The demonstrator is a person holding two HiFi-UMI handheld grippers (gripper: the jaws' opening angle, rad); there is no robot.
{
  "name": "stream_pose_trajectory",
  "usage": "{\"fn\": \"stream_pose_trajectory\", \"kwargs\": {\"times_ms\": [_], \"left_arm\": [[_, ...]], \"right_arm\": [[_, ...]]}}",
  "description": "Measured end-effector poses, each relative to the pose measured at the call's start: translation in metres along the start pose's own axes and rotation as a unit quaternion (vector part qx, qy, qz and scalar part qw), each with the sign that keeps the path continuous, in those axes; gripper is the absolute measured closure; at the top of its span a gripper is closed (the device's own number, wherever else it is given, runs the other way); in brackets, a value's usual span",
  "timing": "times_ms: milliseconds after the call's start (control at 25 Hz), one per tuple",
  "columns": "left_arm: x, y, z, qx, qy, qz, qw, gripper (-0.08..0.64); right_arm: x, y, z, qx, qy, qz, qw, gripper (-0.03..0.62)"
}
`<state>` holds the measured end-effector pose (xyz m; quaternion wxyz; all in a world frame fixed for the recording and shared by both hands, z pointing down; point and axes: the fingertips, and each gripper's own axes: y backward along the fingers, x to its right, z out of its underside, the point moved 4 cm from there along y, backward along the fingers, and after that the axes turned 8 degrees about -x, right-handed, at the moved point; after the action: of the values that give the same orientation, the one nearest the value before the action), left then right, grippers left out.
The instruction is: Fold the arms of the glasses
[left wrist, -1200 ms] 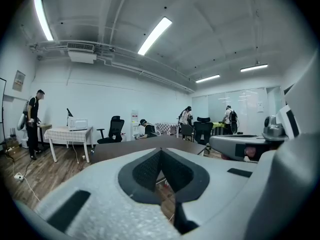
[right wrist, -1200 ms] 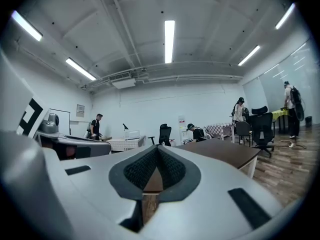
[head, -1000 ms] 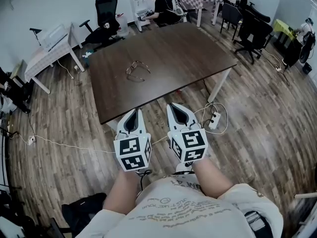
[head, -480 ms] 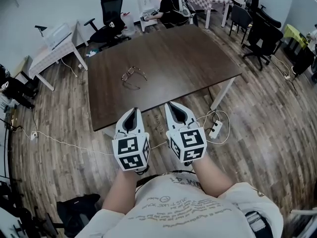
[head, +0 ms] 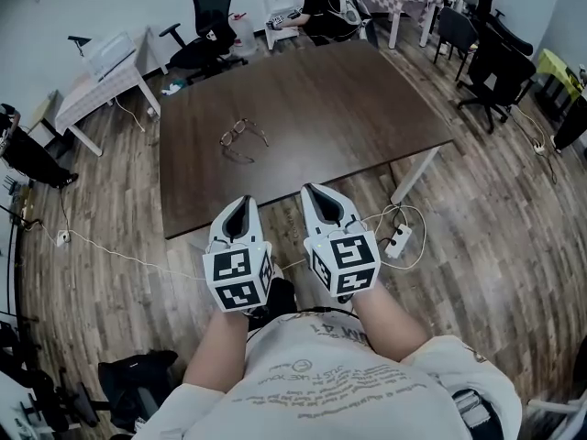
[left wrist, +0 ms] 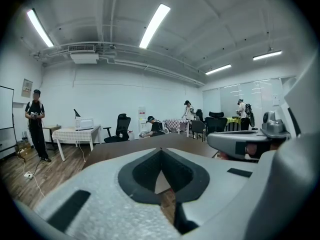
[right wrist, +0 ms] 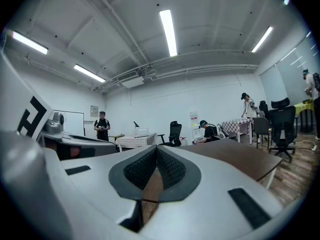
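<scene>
1. Currently the glasses [head: 240,137] are lying on the table [head: 348,99], on its left part, roughly midway between the near and far edges. Their arms seem to be standing spread out; finer detail is too small to read.
2. Nothing is touching the glasses; both grippers are hanging well apart from them.
3. The left gripper [head: 245,202] and right gripper [head: 313,192] are being held side by side, close together, tips pointing at the table. From the head view the tips are sitting about at the table's near edge.
4. Left gripper [left wrist: 160,151]: its own view is showing the jaws meeting at the tip, with nothing between them, only table top and floor showing through the gap behind the tips.
5. Right gripper [right wrist: 156,148]: the jaws are likewise lying together and gripping nothing; the table top is stretching away beyond them.
6. A power strip [head: 398,239] with a looped cable is lying on the floor [head: 110,209], near the table leg to the right.
7. A person [head: 321,3] is sitting past the table's far end; another person [left wrist: 36,119] is standing at the left wall.
</scene>
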<state>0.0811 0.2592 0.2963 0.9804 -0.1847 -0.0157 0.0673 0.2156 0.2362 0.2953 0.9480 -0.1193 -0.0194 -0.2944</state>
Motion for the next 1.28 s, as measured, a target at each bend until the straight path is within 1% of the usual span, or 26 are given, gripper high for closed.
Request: {"fn": "stream_pose_trajectory", "kwargs": {"times_ms": [280,440,760,880,1000,1280], "left_arm": [[-0.010,-0.028,-0.004,0.001,0.003,0.003,1.0000,0.546],[-0.018,-0.047,-0.009,0.002,0.012,0.006,0.9999,0.548],[-0.054,-0.095,-0.015,-0.002,0.033,0.007,0.9994,0.547],[-0.071,-0.117,-0.017,-0.009,0.041,0.006,0.9991,0.547],[-0.096,-0.141,-0.022,-0.019,0.040,0.007,0.9990,0.548],[-0.153,-0.211,-0.038,-0.039,0.044,0.026,0.9979,0.546]], "right_arm": [[0.010,-0.026,-0.002,-0.004,0.002,-0.004,1.000,0.577],[0.017,-0.043,-0.005,-0.008,0.002,-0.004,1.000,0.577],[0.020,-0.103,-0.009,-0.023,0.017,-0.012,1.000,0.577],[0.022,-0.130,-0.012,-0.032,0.019,-0.015,0.999,0.577],[0.019,-0.165,-0.017,-0.041,0.023,-0.018,0.999,0.577],[0.021,-0.255,-0.028,-0.071,0.038,-0.016,0.997,0.577]]}}
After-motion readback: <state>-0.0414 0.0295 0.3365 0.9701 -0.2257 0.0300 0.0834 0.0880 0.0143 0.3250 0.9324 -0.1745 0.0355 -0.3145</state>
